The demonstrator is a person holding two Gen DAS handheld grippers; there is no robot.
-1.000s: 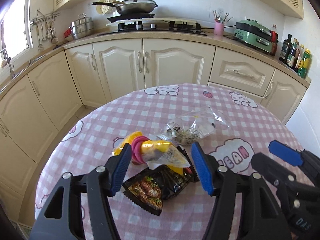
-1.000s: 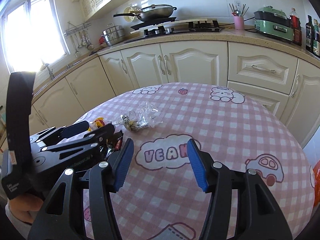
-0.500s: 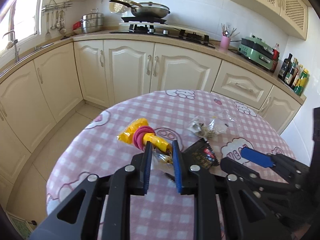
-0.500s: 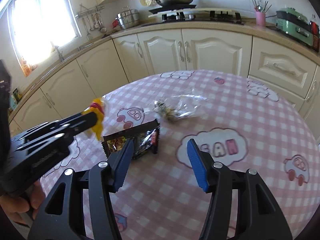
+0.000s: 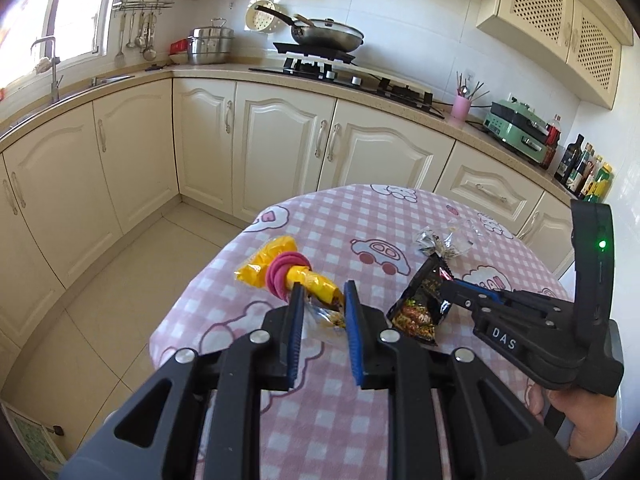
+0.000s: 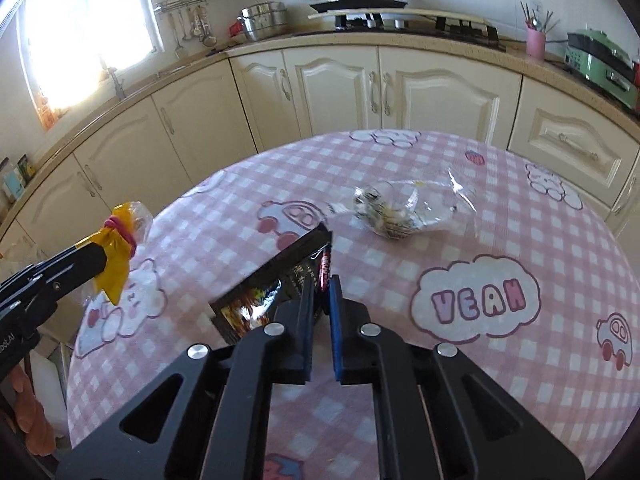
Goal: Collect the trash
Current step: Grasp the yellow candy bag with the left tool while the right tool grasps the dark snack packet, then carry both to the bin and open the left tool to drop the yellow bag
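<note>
Three pieces of trash show: one yellow wrapper [image 5: 294, 276] bound with a pink band, one black snack packet [image 6: 276, 292], and one clear bag [image 6: 404, 210], apparently holding scraps.

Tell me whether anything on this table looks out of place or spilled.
Nothing has spilled. One piece of trash is left on the checked tablecloth: a crumpled clear bag holding scraps. The yellow wrapper and dark snack packet are already gripped.

Your left gripper [image 5: 322, 294] points down over the table, jaws clamped on a yellow wrapper [image 5: 294, 274]. Your right gripper [image 6: 319, 286] has just closed, pinching a black snack bag [image 6: 276, 292].
</note>
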